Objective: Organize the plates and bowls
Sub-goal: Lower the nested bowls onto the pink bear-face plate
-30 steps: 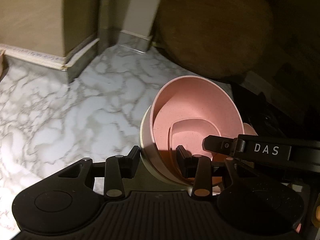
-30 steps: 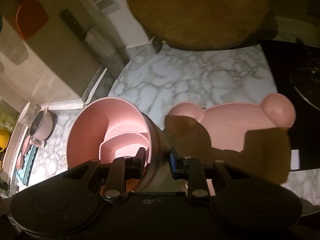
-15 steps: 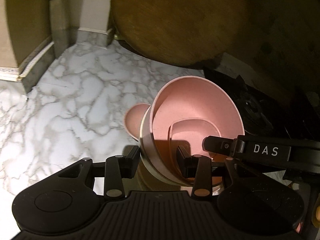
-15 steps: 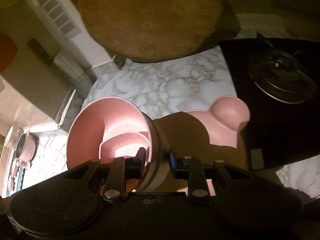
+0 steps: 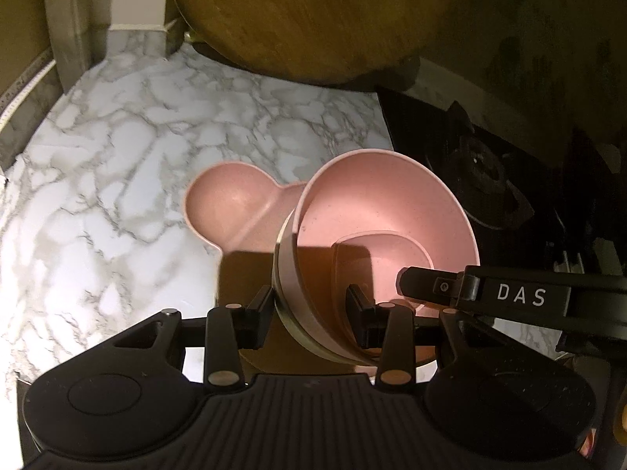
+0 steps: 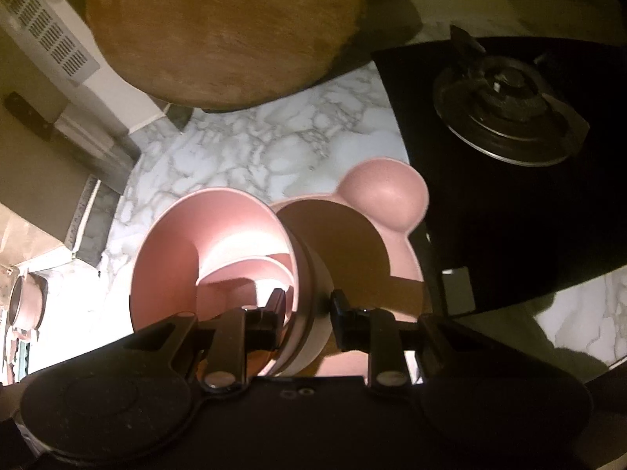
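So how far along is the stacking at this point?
Done: the pink bowl already has a smaller pink dish nested inside. In hand: the left gripper and right gripper each clamp the bowl's wall, on opposite sides, holding it above the eared pink plate on the marble counter. Left: setting the bowl down, probably on that plate, and letting go.

A marble-patterned bench [image 5: 164, 149] carries a round wooden board [image 6: 219, 27] leaning at its back edge. A black hob [image 6: 521, 180] with a burner [image 6: 505, 98] lies along its right edge. A vented white panel [image 6: 43, 27] stands at the back left corner.
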Demonstrator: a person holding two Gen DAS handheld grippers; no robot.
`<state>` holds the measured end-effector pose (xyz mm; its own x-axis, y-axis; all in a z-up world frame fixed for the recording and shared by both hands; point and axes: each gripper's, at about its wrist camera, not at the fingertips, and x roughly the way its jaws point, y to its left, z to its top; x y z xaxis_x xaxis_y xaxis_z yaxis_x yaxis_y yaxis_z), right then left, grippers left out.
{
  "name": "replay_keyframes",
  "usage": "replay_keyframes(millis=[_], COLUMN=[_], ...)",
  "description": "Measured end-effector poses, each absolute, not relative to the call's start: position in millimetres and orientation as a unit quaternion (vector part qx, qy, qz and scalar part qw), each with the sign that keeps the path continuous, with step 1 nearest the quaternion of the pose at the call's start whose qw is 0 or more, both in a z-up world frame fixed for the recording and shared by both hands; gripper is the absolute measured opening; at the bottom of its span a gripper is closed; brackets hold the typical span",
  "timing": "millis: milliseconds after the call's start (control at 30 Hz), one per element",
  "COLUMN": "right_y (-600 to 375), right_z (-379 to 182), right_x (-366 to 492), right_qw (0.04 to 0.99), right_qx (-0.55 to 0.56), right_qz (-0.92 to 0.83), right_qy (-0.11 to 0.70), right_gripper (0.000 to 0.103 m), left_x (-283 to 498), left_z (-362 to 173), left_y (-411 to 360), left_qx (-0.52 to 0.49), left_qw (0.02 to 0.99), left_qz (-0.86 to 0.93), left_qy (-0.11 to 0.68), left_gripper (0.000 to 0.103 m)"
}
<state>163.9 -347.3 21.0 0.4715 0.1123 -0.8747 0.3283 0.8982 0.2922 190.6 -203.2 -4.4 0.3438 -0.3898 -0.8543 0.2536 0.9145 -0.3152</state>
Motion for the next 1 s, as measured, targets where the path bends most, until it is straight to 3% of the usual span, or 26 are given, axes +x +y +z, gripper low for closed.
replay_keyframes(millis=[633, 1000], right_y=[-363, -362], right_z=[3, 8], right_x=[161, 158], right_qw=[0.819, 0.823], right_qx=[0.235, 0.24], right_qz=[-0.071, -0.062], right_qy=[0.519, 0.511], right_gripper=[0.024, 0.033], left_x=[192, 185], left_z=[-19, -8], left_y=[-215, -211], left_qx=[-0.051, -0.044], left_qw=[0.815, 0.829], left_qz=[-0.195, -0.198], left_qy=[0.543, 0.521], left_gripper=[0.039, 0.04])
